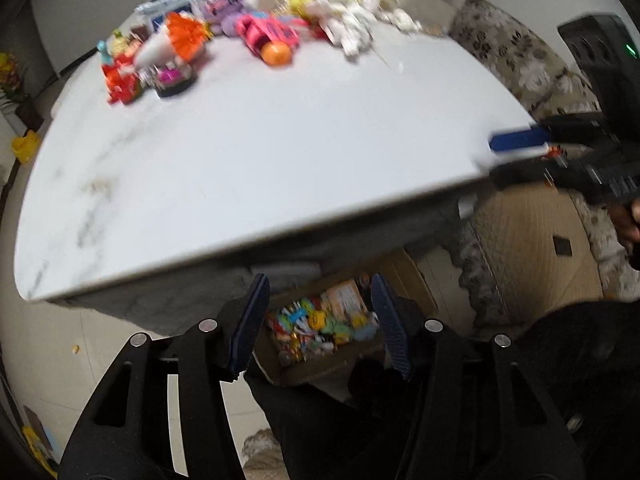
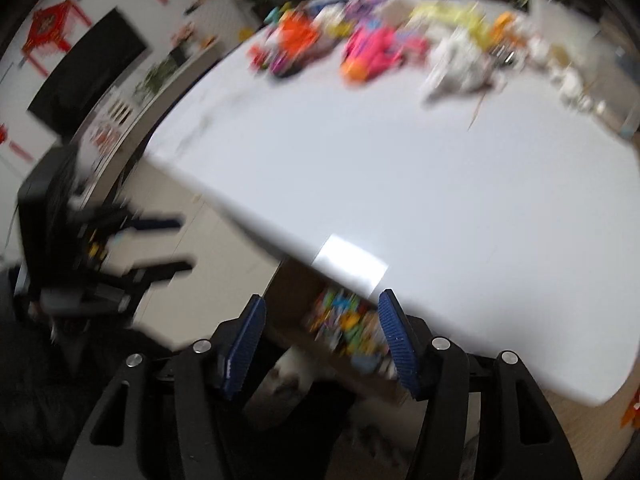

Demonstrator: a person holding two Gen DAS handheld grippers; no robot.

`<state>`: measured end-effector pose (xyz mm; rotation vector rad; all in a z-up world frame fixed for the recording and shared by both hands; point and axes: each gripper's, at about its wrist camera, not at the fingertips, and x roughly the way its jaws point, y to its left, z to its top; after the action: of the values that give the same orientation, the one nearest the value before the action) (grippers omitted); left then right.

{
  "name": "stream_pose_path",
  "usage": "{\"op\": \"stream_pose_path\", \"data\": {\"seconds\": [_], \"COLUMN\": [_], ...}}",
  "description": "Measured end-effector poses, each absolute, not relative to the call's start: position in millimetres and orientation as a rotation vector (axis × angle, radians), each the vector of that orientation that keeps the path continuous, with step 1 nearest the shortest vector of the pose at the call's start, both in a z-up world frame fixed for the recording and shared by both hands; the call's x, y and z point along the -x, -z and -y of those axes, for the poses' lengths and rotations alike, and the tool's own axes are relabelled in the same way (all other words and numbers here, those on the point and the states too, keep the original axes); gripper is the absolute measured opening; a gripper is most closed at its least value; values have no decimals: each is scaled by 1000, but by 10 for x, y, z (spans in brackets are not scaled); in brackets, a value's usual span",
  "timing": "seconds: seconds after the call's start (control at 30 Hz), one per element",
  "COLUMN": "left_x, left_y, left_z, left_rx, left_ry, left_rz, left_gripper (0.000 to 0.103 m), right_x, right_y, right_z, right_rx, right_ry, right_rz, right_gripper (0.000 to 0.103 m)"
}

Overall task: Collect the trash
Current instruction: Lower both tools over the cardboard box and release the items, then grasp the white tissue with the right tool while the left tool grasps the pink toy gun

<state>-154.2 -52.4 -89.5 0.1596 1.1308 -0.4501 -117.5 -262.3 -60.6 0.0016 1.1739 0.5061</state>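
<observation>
A heap of bright wrappers [image 1: 264,32] and crumpled white paper [image 1: 348,28] lies at the far side of the white marble table [image 1: 280,140]. On the floor below the near table edge stands a cardboard box [image 1: 304,372] with several colourful wrappers [image 1: 320,328] inside. My left gripper [image 1: 320,284] hangs open above that box, and nothing is between its fingers. My right gripper [image 1: 516,156] shows at the table's right corner. In the blurred right wrist view the right gripper [image 2: 322,298] is open and empty over the box's wrappers [image 2: 348,320]. The left gripper [image 2: 176,244] is at the left, and the trash heap [image 2: 372,52] lies far across the table [image 2: 400,180].
A floral-covered sofa [image 1: 520,52] with a beige quilted cushion [image 1: 532,240] stands to the right of the table. The person's dark-clothed legs [image 1: 340,432] are under my left gripper. A dark screen [image 2: 88,76] hangs on the left wall. The floor is pale tile [image 1: 52,360].
</observation>
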Motion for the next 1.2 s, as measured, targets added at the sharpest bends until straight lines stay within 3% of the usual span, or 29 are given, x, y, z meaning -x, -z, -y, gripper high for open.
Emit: {"op": "stream_pose_path", "data": {"seconds": [0.03, 0.1, 0.23, 0.33, 0.4, 0.47, 0.5, 0.53, 0.83, 1.2], "left_x": [1467, 1318, 1005, 823, 726, 679, 652, 626, 93, -1012], "left_y": [834, 747, 646, 630, 632, 648, 656, 662, 732, 1156], "left_z": [507, 487, 444, 377, 321, 278, 260, 257, 551, 1269], "left_rx": [-158, -143, -113, -85, -49, -21, -16, -15, 29, -25], "left_ry": [428, 399, 354, 314, 302, 298, 299, 299, 350, 200], "left_rz": [-1108, -1074, -1058, -1060, -1077, -1087, -1090, -1093, -1092, -1098], "left_gripper": [64, 67, 67, 67, 67, 67, 67, 67, 67, 70], "right_x": [1041, 707, -80, -576, -819, -912, -931, -918, -254, 591], "right_y": [566, 484, 431, 498, 609, 685, 684, 663, 34, 215], "right_z": [2642, 2679, 2692, 2667, 2621, 2577, 2550, 2549, 3008, 3395], "right_rx": [-14, -44, -48, -19, -24, -5, 25, 16, -206, -274], "right_ry": [-479, -418, -278, -220, -212, -216, -200, -209, -291, -231], "right_rz": [-1147, -1083, -1001, -1003, -1036, -1063, -1055, -1049, -973, -1057], "right_gripper": [65, 66, 74, 74, 65, 30, 25, 14, 13, 13]}}
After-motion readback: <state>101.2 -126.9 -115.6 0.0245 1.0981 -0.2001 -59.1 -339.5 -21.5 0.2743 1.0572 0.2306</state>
